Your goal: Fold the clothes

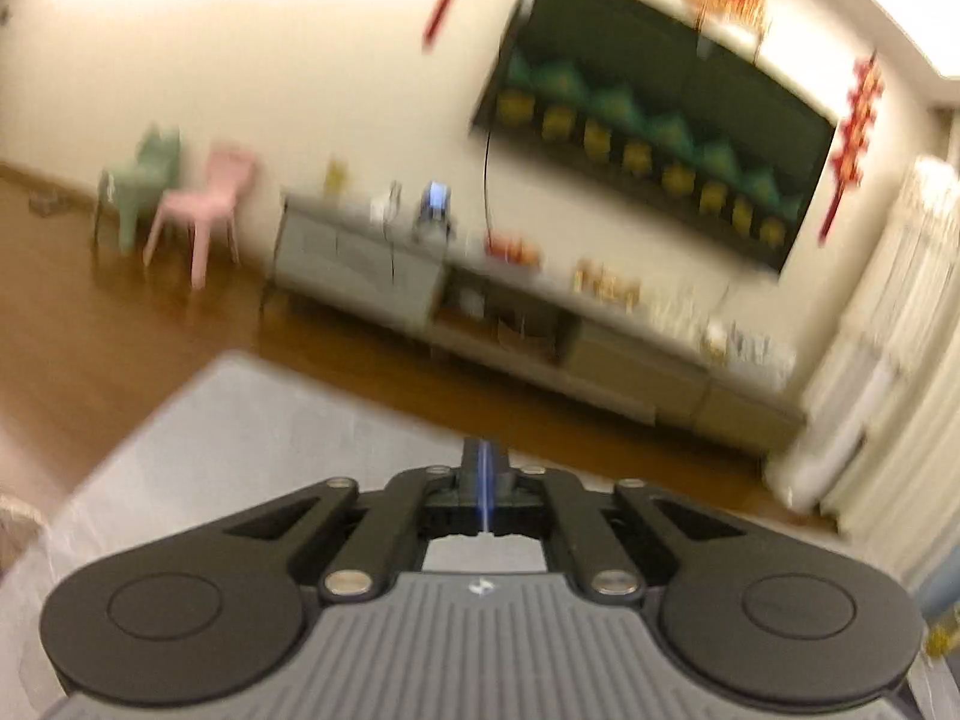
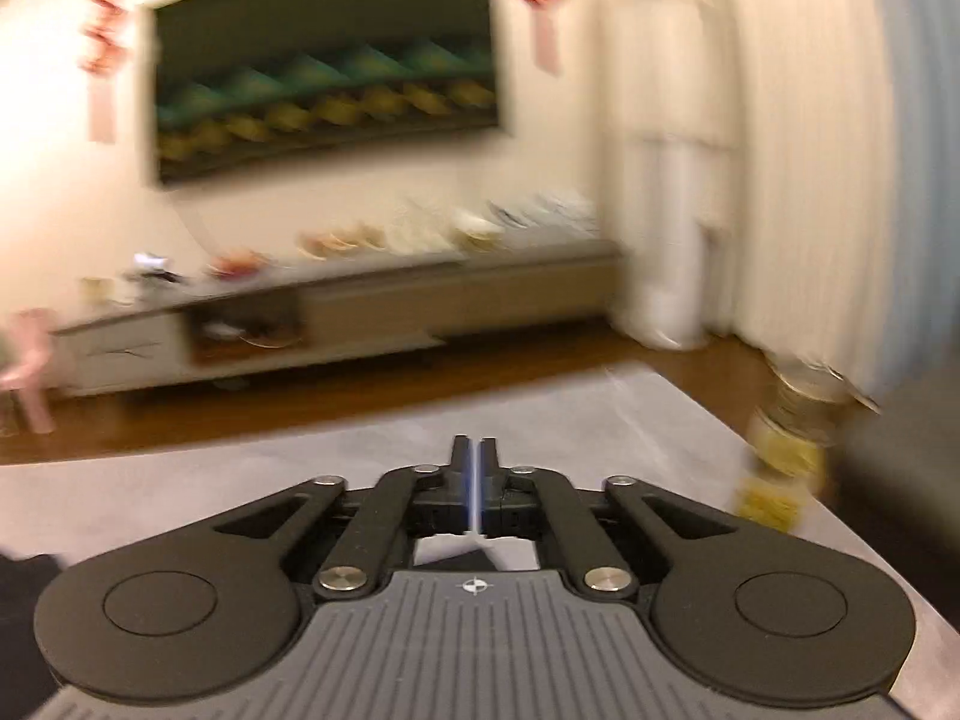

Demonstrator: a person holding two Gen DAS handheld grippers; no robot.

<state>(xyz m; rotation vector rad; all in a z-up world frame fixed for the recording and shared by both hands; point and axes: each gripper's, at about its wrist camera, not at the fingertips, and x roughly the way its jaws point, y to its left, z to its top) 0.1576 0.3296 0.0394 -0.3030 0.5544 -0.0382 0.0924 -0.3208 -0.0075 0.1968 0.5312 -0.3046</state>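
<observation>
Both grippers, left and right, nearly closed, empty.

Ahead of me at twelve o'clock, a dark television hangs on the cream wall above a long low cabinet; pale curtains at two o'clock, brown wooden floor below.

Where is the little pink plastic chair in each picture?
Left wrist view: the little pink plastic chair stands on the brown floor at the left, beside a pale green chair, left of the long grey cabinet.
Right wrist view: only a blurred pink piece shows at the far left edge, left of the same cabinet.
Shared landmark: the dark framed wall picture above the cabinet.
</observation>
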